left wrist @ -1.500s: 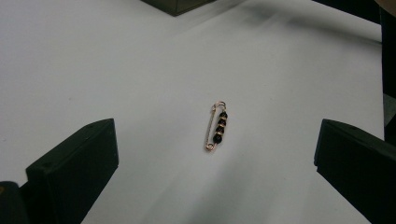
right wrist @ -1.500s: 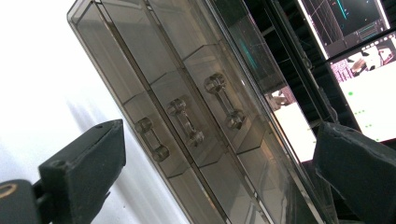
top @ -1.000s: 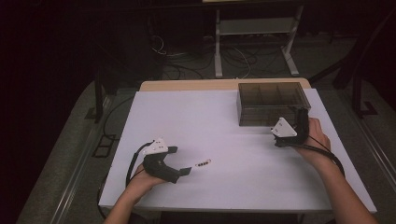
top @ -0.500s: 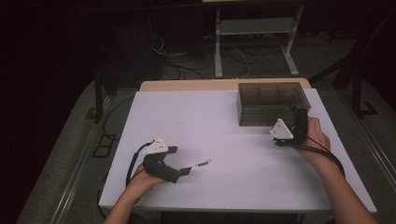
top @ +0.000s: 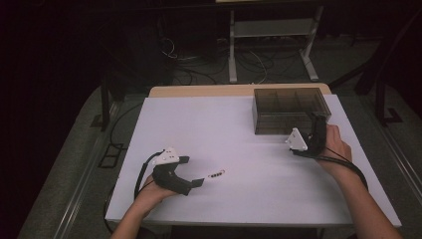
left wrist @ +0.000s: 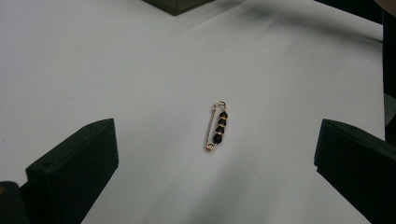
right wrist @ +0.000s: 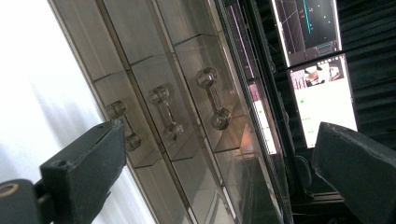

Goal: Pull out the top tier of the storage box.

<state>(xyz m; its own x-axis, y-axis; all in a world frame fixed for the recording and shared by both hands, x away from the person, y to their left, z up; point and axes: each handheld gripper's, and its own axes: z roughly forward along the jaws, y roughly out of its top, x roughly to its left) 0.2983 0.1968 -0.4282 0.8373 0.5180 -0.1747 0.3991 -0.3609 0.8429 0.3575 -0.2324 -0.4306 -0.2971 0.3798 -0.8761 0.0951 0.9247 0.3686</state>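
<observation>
A white table (top: 259, 199) carries a smoky clear drawer box (top: 289, 110) at its far right and a small beaded safety pin (top: 216, 174) near the front, left of centre. The pin (left wrist: 216, 127) is gold wire strung with black beads and lies flat on the bare surface, touching nothing.

The left gripper (top: 190, 172) rests on the table in the person's left hand (top: 149, 191), aimed at the pin, which lies just beyond its tips. In the left gripper view its two black jaws stand wide apart with nothing between them, the pin centred ahead of the gap.

The right gripper (top: 318, 127) is held in the right hand (top: 336, 144), tilted on its side just in front of the box. Its jaws are also spread wide and empty. In the right gripper view they face the box front (right wrist: 159, 93), where three drawers each bear a clear bar handle (right wrist: 212, 98). Lit monitors (right wrist: 322, 100) show beyond the box.
</observation>
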